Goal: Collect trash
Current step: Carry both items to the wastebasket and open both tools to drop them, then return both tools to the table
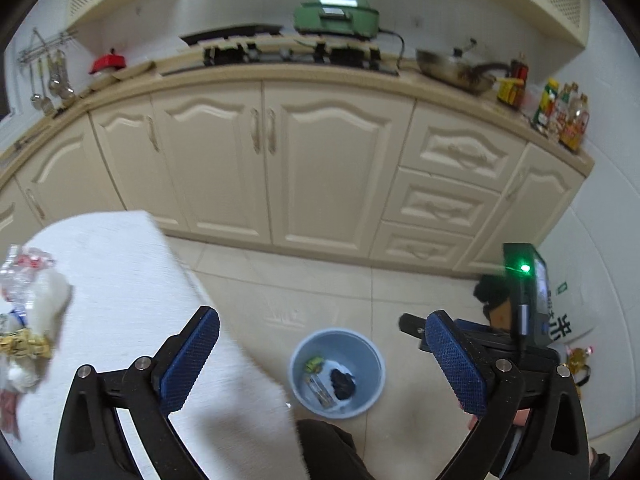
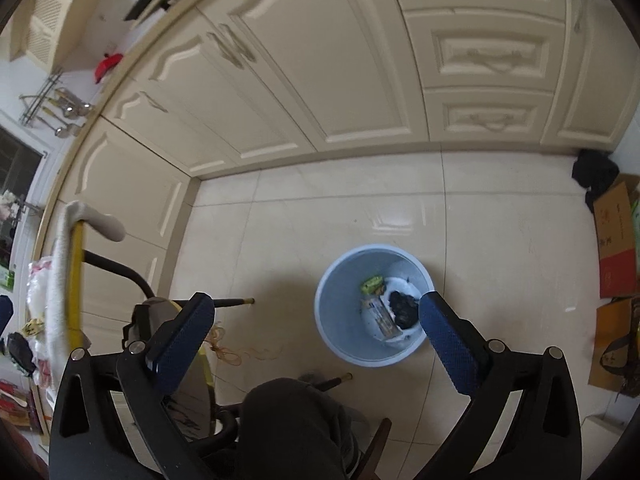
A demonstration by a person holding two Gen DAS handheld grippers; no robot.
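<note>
1. Both grippers stand with their blue-padded jaws spread wide and nothing between them: the left gripper (image 1: 320, 354) hangs over the table edge and floor, the right gripper (image 2: 316, 328) over the floor beside the bin.
2. On the tiled floor sits a pale blue bin (image 2: 332, 312), upright and open-topped; in the right wrist view the right-hand fingertip overlaps its rim, though whether they touch cannot be told.
3. Inside the bin lie a crumpled black scrap (image 2: 404, 310), a small green wrapper (image 2: 371, 284) and a flat printed packet (image 2: 383, 318), close together on the bottom.
4. More trash (image 1: 28, 308) is heaped at the left end of the white-covered table (image 1: 132, 280): clear crinkled plastic, white wads and a yellow-printed wrapper.
5. Near the bin, a dark trousered knee (image 2: 292, 424) juts in from below.
6. Beyond, cream cabinets (image 1: 280, 160) run along the wall, with a green appliance (image 1: 336, 14) and a pan (image 1: 452, 68) on the counter.
7. Cardboard boxes (image 2: 614, 240) lean at the far right of the floor.
</note>
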